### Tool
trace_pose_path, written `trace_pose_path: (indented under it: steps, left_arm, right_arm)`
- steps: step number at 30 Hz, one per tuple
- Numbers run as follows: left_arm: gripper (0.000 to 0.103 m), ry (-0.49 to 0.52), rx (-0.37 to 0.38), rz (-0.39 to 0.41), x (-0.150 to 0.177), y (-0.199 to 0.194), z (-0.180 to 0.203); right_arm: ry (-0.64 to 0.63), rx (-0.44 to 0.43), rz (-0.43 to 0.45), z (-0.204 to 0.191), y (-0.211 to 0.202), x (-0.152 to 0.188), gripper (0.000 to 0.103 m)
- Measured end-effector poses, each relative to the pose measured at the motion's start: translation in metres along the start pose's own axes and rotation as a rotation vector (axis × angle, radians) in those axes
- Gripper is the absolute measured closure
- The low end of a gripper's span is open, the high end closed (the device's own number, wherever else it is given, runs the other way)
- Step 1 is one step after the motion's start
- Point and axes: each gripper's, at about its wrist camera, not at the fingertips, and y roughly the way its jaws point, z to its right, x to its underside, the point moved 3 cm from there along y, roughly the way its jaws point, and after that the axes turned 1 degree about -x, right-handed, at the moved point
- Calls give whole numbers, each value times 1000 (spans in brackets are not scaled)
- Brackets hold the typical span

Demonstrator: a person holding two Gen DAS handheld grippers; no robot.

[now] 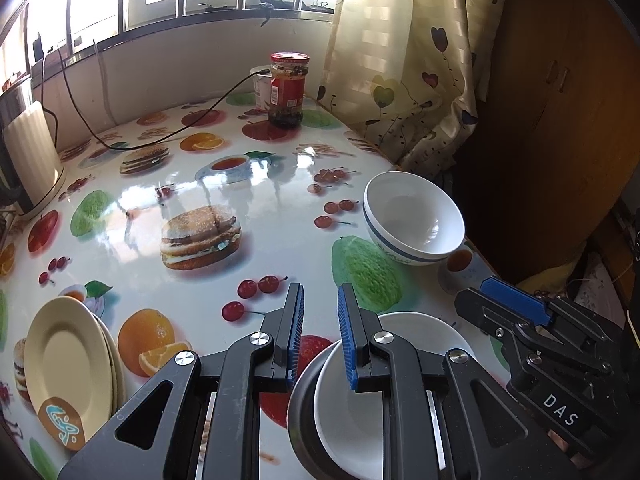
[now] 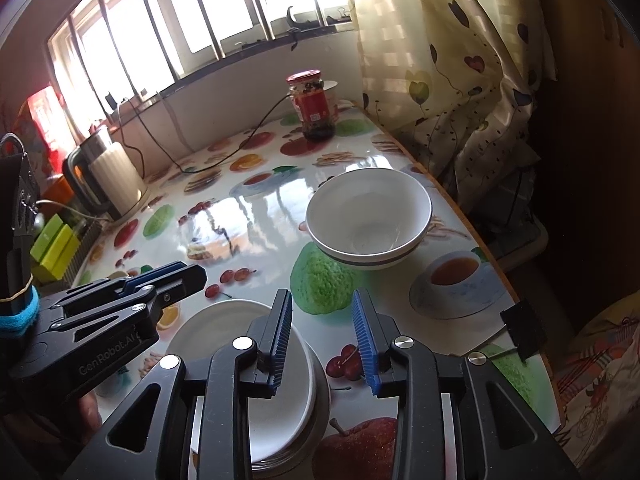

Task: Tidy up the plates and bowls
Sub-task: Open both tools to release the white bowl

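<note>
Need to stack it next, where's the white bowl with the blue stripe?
The white blue-striped bowl stands upright near the table's right edge, beside the curtain, beyond the stacked white dishes.

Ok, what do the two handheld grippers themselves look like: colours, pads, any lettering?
Both are black plastic linkage frames with silver pivot bolts and two fingers faced with ribbed blue pads. The left gripper shows "GenRobot.AI" on its side in the right wrist view, with a blue band and a rubber band behind it. The right gripper shows a white "DAS" label in the left wrist view.
</note>
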Motion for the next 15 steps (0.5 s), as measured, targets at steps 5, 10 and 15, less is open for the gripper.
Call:
trace_pose_path:
  steps: [5,10,15]
  left_arm:
    - [85,9,-5,6,-4,2,-2]
    - [85,14,-3,12,-9,5,-4]
    - [85,18,-2,18,-16,8,-4]
  right_arm:
    - [6,10,1,3,4,-4,68]
    - [13,21,2,6,7,-6,67]
    - [16,32,4,9,10,-12,66]
